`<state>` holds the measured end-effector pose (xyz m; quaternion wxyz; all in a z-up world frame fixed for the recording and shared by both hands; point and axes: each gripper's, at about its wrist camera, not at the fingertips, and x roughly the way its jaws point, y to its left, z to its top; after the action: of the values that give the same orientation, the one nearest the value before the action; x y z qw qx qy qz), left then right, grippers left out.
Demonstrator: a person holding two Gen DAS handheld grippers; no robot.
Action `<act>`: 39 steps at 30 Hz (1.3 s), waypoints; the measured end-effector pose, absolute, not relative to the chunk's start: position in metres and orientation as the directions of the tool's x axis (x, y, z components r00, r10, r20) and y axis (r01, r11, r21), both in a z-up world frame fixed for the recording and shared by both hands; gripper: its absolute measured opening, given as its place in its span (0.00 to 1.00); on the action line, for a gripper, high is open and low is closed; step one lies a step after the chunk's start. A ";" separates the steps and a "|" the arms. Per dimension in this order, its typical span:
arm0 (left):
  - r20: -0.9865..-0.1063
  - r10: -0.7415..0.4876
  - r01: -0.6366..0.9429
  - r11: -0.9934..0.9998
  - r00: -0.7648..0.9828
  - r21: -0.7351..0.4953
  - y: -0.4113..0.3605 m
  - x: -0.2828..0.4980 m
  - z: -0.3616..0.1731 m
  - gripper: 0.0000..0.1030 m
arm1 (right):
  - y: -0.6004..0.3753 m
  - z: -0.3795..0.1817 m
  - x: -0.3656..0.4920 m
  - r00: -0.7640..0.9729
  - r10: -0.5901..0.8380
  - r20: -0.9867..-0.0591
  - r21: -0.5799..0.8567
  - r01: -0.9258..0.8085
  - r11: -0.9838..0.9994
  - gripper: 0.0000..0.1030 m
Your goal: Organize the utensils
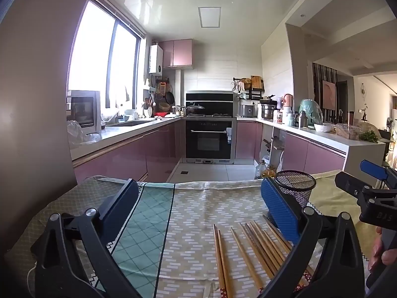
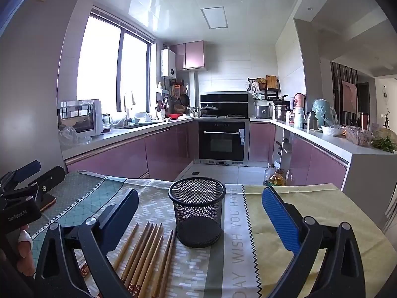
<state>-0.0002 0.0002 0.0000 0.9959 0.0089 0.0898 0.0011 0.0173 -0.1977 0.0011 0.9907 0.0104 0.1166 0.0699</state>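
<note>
Chopsticks (image 2: 146, 253) lie loose in a fanned row on the cloth-covered bench (image 2: 297, 211), tips pointing away from you, just left of the empty mesh cup (image 2: 197, 211), which stands upright and probably waits to receive them. Your left tool (image 1: 198, 206) and right tool (image 2: 201, 208) both hover spread wide, gripping nothing. Judging by this, sorting has not begun; the sticks look thin and roll-prone.

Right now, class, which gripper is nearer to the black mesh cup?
Right. The mesh cup stands straight ahead of the open right gripper, between its fingers' lines. The open left gripper is over the chopsticks, the cup beyond its right finger.
</note>
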 end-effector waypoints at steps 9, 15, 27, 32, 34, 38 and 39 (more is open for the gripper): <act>-0.172 -0.011 0.011 1.000 0.985 0.000 0.000 -0.001 0.001 0.94 | -0.197 0.003 0.018 0.966 0.132 -0.223 0.041 -0.126 0.991 0.94; -0.170 -0.024 0.023 1.000 0.985 -0.009 -0.002 -0.002 -0.002 0.94 | -0.199 0.002 0.013 0.972 0.129 -0.197 0.046 -0.122 0.991 0.94; -0.174 -0.031 0.029 0.999 0.984 -0.015 -0.001 -0.002 -0.003 0.94 | -0.201 0.006 0.009 0.975 0.122 -0.185 0.048 -0.115 0.992 0.94; -0.173 -0.031 0.029 0.999 0.984 -0.016 -0.001 -0.002 -0.003 0.94 | -0.201 0.007 0.008 0.976 0.120 -0.181 0.048 -0.113 0.992 0.94; -0.173 -0.030 0.028 1.000 0.984 -0.015 -0.001 -0.003 -0.004 0.94 | -0.201 0.007 0.008 0.976 0.122 -0.183 0.049 -0.115 0.992 0.94; -0.173 -0.031 0.028 0.999 0.984 -0.016 -0.001 -0.002 -0.004 0.94 | -0.202 0.008 0.007 0.976 0.120 -0.183 0.048 -0.113 0.992 0.94; -0.173 -0.030 0.028 0.999 0.984 -0.015 -0.001 -0.002 -0.004 0.94 | -0.202 0.009 0.007 0.976 0.121 -0.183 0.049 -0.114 0.992 0.94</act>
<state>-0.0024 -0.0014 -0.0042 0.9961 -0.0065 0.0871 -0.0147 0.0071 -0.2022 0.0087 0.9937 0.0191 0.0931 0.0592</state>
